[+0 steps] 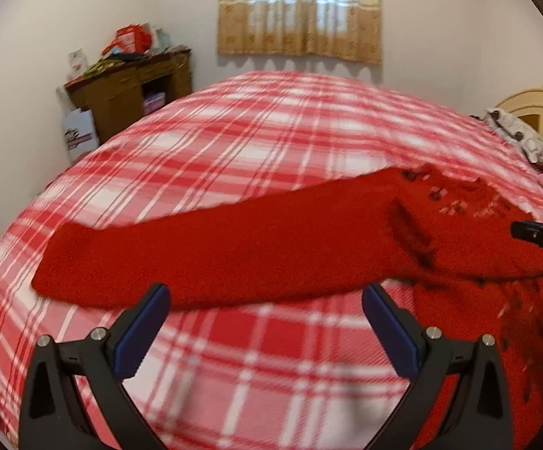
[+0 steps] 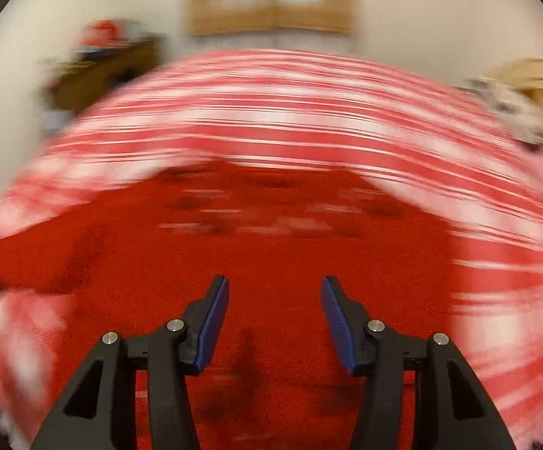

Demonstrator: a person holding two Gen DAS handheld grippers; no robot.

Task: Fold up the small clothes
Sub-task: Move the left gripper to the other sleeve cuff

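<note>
A red knitted garment (image 1: 256, 247) lies on the plaid bedspread (image 1: 256, 131), one long sleeve stretched out to the left and the patterned body bunched at the right. The left gripper (image 1: 265, 300) is held with its jaws wide apart and empty, just short of the sleeve's near edge. The right gripper (image 2: 275, 292) is seen over the body of the garment, jaws parted with nothing between them. The right wrist view is heavily smeared, so contact with the knit cannot be judged. Two risks are foreseen: the bedspread may be pinched together with the loose knit, and the stretched sleeve may be dragged askew if one side is pulled alone.
</note>
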